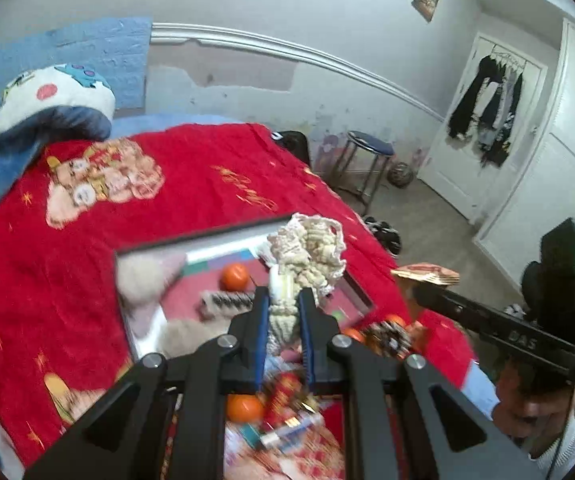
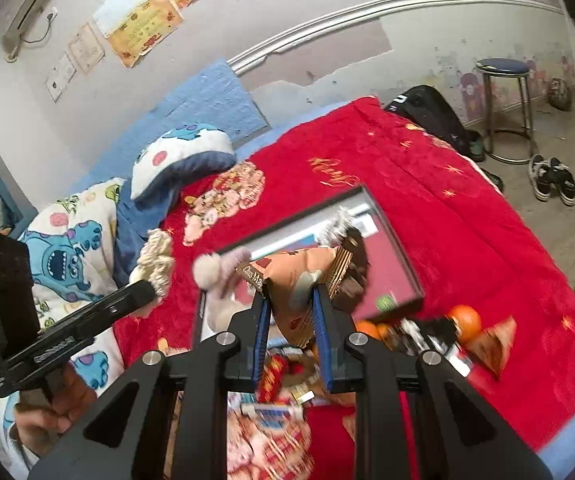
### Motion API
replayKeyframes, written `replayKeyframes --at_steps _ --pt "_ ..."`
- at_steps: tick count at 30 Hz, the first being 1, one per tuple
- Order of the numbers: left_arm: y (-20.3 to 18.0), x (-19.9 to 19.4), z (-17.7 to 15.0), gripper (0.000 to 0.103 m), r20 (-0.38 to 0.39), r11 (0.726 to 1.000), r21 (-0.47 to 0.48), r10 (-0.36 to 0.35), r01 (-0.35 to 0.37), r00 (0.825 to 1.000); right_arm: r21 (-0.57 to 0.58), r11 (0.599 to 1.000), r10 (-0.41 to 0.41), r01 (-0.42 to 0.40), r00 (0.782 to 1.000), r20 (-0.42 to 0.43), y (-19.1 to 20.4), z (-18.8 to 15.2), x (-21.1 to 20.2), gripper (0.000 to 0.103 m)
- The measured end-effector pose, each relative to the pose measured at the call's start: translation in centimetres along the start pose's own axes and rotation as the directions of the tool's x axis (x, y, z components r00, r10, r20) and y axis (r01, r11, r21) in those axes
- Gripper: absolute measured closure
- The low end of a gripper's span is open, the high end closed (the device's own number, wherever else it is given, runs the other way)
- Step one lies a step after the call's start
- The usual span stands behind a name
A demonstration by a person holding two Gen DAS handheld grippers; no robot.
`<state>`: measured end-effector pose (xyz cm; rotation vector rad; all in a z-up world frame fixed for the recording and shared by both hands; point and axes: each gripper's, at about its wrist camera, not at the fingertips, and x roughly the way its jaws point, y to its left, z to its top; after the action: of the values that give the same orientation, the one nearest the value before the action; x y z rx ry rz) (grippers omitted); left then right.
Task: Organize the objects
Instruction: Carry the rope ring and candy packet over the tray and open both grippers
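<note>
Two tools lifted over a red-blanketed bed [image 1: 191, 184]

A shallow black-rimmed box [image 2: 395, 256] lies on the blanket; above it the right tool [image 2: 290, 300] pinches an orange-brown snack packet [image 2: 299, 276], the left tool [image 1: 283, 304] pinches a cream crocheted piece [image 1: 307, 256]; oranges [image 1: 234, 276] lie nearby.

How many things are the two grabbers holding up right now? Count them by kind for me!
Cream knitted bundle, pinched in the left gripper: 1
Brown snack bag, pinched in the right gripper: 1
Total: 2
</note>
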<state>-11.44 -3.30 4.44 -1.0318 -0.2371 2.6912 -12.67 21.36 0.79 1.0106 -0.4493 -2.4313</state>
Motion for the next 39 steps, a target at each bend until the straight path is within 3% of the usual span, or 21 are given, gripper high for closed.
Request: replayKeyframes --at_steps 4,10,21,28,39 --pt "1.6 2.7 2.2 0.089 0.015 0.999 -0.014 0.042 -0.042 0.999 -0.021 0.999 0.027 -0.027 1.000 -0.009 0.8 2.1 2.9 0.083" --pt "4.3 7.4 3.5 0.089 -0.032 0.996 -0.076 0.035 -0.038 0.999 -0.052 0.997 0.054 -0.056 0.998 -0.036 1.8 5.0 8.8 0.083" --pt "7.6 13.1 2.3 0.089 -0.116 0.986 -0.151 0.048 -0.066 0.992 -0.089 0.996 0.011 -0.024 0.990 -0.139 1.3 6.1 18.8 0.083" --pt "8.3 14.2 2.4 0.089 -0.123 0.986 -0.110 0.112 -0.126 0.986 -0.079 0.997 -0.005 -0.009 0.986 -0.169 0.2 6.2 21.6 0.083" --pt "9.2 16.7 2.0 0.089 -0.189 0.983 -0.138 0.092 -0.119 0.978 -0.077 0.997 -0.001 -0.015 0.979 -0.204 -0.5 6.1 24.4 0.083"
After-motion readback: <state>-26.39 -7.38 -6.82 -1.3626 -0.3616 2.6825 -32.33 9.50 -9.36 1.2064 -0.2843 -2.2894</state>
